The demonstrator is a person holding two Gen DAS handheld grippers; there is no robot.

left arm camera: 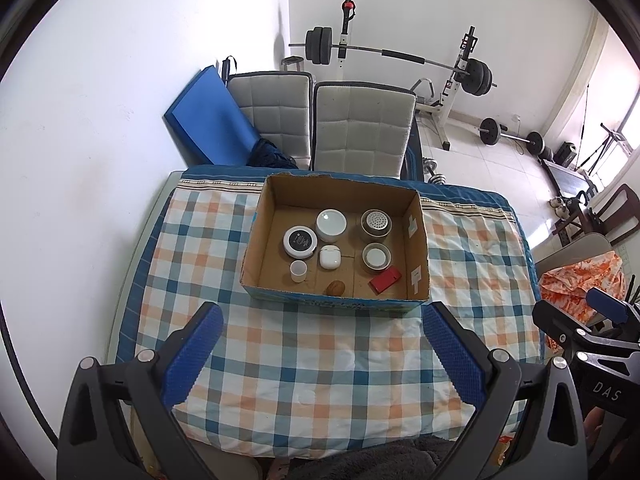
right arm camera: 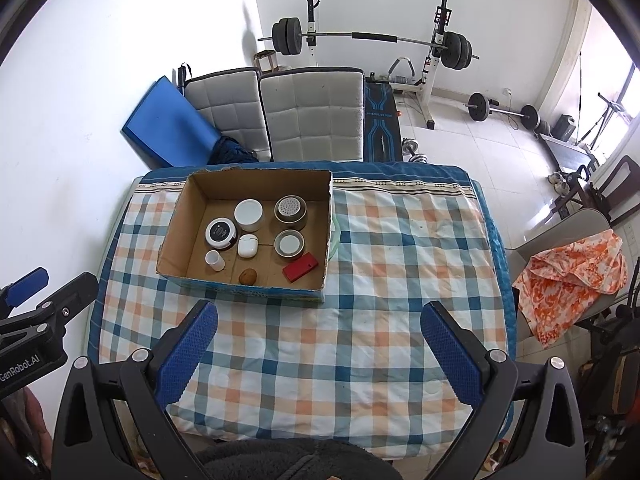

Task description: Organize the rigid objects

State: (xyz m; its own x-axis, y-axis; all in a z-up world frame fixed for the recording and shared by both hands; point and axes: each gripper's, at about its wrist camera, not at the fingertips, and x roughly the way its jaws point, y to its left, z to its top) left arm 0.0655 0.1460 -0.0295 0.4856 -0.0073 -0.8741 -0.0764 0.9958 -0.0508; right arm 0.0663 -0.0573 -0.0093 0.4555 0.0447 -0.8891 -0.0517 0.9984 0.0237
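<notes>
An open cardboard box point(left arm camera: 416, 240) point(right arm camera: 176, 236) stands on the checked tablecloth. Inside lie a black-topped round tin point(left arm camera: 300, 241) point(right arm camera: 220, 233), a white jar point(left arm camera: 331, 224) point(right arm camera: 249, 213), a perforated-lid tin point(left arm camera: 376, 222) point(right arm camera: 290, 208), a second round tin point(left arm camera: 376, 257) point(right arm camera: 289, 244), a white earbud case point(left arm camera: 329, 258) point(right arm camera: 247, 246), a small white cup point(left arm camera: 299, 271) point(right arm camera: 214, 260), a brown nut point(left arm camera: 335, 288) point(right arm camera: 247, 276) and a red box point(left arm camera: 385, 279) point(right arm camera: 300, 267). My left gripper point(left arm camera: 322, 320) and right gripper point(right arm camera: 318, 318) are both open and empty, held above the cloth in front of the box.
Two grey padded chairs point(left arm camera: 360, 128) point(right arm camera: 312, 116) stand behind the table, a blue mat point(left arm camera: 208, 120) leans on the wall. Weight bench and barbells point(right arm camera: 372, 40) fill the back. An orange patterned cloth point(right arm camera: 568, 276) drapes a chair at right. A green-rimmed thing point(right arm camera: 335, 236) peeks beside the box.
</notes>
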